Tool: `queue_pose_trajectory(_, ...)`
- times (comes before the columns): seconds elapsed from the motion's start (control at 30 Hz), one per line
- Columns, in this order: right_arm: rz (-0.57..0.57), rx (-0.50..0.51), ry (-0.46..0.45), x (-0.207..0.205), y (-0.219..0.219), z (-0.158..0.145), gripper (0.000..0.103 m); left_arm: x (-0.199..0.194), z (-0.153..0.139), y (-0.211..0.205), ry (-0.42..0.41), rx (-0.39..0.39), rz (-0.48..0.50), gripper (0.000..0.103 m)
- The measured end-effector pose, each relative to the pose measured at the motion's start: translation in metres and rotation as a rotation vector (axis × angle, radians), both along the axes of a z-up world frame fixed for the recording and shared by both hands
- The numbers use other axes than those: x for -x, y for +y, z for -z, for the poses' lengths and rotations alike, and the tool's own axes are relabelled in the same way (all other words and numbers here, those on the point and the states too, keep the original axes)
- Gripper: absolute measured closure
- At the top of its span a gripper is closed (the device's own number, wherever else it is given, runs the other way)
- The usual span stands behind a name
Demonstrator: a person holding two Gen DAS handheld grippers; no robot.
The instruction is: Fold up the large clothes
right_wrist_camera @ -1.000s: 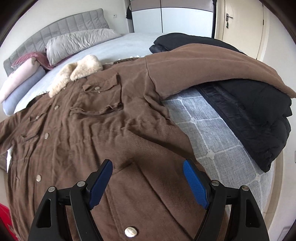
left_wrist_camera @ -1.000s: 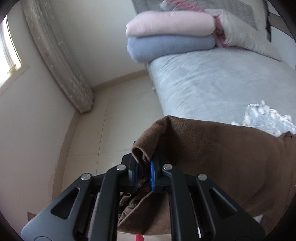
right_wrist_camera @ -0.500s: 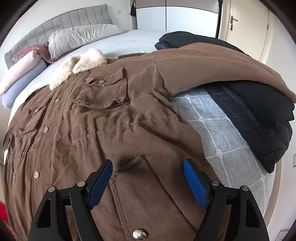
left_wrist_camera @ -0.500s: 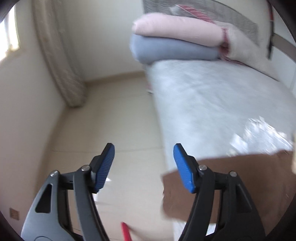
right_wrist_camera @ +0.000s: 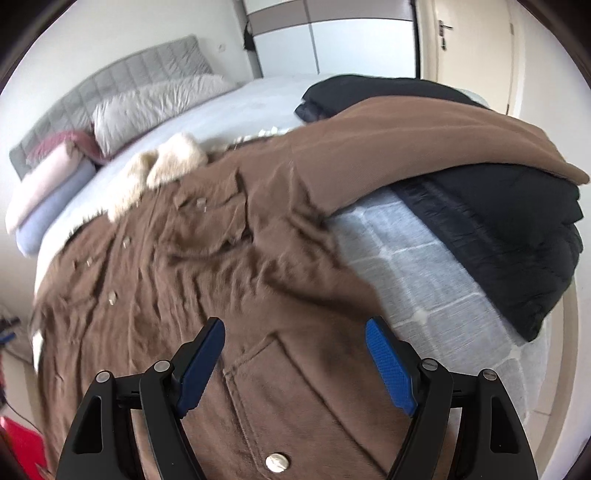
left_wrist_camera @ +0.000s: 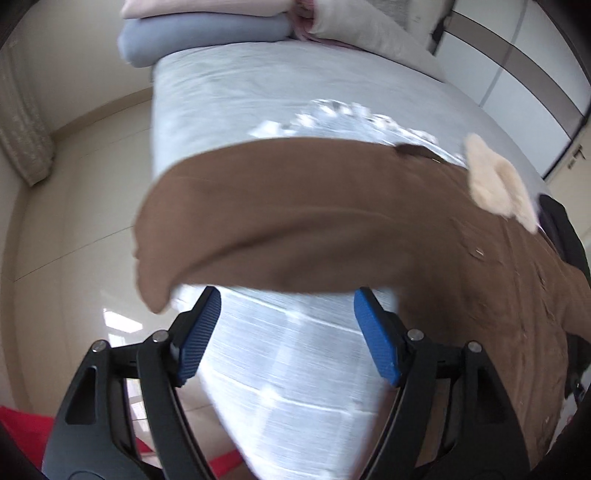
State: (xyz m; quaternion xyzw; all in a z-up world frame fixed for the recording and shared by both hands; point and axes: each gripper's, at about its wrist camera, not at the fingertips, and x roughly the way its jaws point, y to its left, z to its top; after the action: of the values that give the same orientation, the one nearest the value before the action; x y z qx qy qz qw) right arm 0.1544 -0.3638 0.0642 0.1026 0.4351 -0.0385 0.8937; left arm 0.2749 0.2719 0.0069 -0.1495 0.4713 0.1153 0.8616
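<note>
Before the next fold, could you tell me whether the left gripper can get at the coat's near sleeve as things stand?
Probably yes: the left gripper is open and empty, and the brown sleeve lies spread just beyond its fingers, nothing covering it.

Soft daylight, motion blur, fisheye-warped edges

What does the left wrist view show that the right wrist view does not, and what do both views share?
Left wrist only: the coat's sleeve hanging over the bed's edge, bare floor and a curtain. Right wrist only: the black jacket, grey headboard, door and lower pocket. Both: the brown coat, its fleece collar, the stacked pillows, and an open claw, left and right.
</note>
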Motion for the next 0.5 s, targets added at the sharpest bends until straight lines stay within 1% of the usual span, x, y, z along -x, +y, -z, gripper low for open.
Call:
queue_pose_trajectory(0.07, 0.027, -0.038, -0.03, 0.004, -0.017, -0.011, 0.023, 0.002, -0.002, -0.027, -0.001, 0.015, 0.044, 0.02)
queue_pose_trajectory(0.13, 0.057, -0.084, -0.054, 0.005, -0.036, -0.02, 0.023, 0.004, -0.006, -0.053, -0.013, 0.059, 0.066, 0.019)
queue_pose_trajectory(0.17, 0.076, -0.118, -0.069, 0.006, -0.049, -0.025, 0.023, 0.008, -0.008, -0.06, -0.011, 0.084, 0.077, 0.019)
queue_pose_trajectory(0.2, 0.099, -0.161, -0.089, 0.006, -0.064, -0.03, 0.023, 0.008, -0.007, -0.073, -0.004, 0.136, 0.105, 0.019)
queue_pose_trajectory(0.27, 0.144, -0.241, -0.122, 0.006, -0.095, -0.038, 0.023, 0.005, -0.003, -0.092, 0.012, 0.197, 0.136, 0.019)
queue_pose_trajectory(0.37, 0.204, -0.293, -0.158, 0.003, -0.138, -0.048, 0.023, 0.006, -0.002, -0.118, 0.007, 0.238, 0.147, 0.018)
queue_pose_trajectory(0.43, 0.237, -0.315, -0.191, 0.001, -0.162, -0.051, 0.023, 0.006, 0.001, -0.133, -0.009, 0.266, 0.164, 0.018)
queue_pose_trajectory(0.5, 0.273, -0.367, -0.237, 0.0, -0.188, -0.051, 0.023, 0.005, 0.006, -0.147, -0.035, 0.275, 0.164, 0.018)
